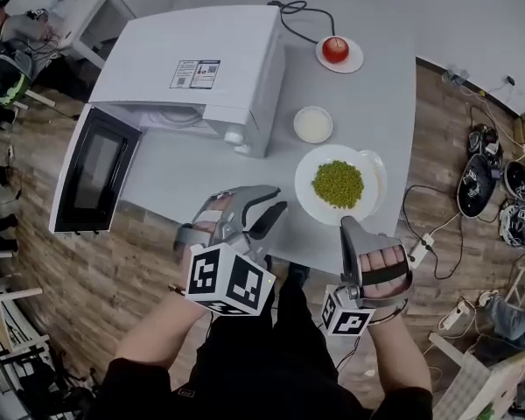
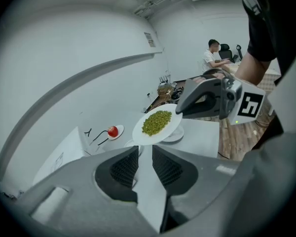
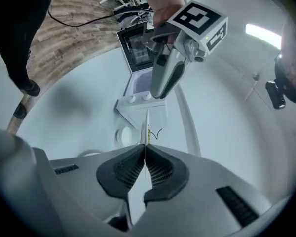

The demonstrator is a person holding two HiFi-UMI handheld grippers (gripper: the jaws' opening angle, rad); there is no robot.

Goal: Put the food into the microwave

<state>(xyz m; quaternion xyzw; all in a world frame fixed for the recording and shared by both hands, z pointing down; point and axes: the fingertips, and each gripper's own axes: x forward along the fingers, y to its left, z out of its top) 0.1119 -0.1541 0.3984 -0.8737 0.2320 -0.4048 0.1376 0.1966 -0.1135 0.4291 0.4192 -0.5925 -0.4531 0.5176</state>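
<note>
A white plate of green peas (image 1: 337,185) is gripped by its near rim in my right gripper (image 1: 351,227), which is shut on it. In the left gripper view the plate (image 2: 157,123) hangs above the table, with the right gripper (image 2: 180,110) clamped on its edge. The right gripper view shows the rim (image 3: 144,127) edge-on between the closed jaws of the right gripper (image 3: 144,154). My left gripper (image 1: 268,220) is open and empty, left of the plate. The white microwave (image 1: 201,68) stands at the back left with its door (image 1: 92,171) swung open.
On the grey table (image 1: 201,173) sit a small white bowl (image 1: 313,124), a red fruit on a saucer (image 1: 336,51) and another white dish (image 1: 375,166) under the plate's right edge. Cables and cookers (image 1: 481,186) lie on the wooden floor to the right. A person (image 2: 213,57) sits far off.
</note>
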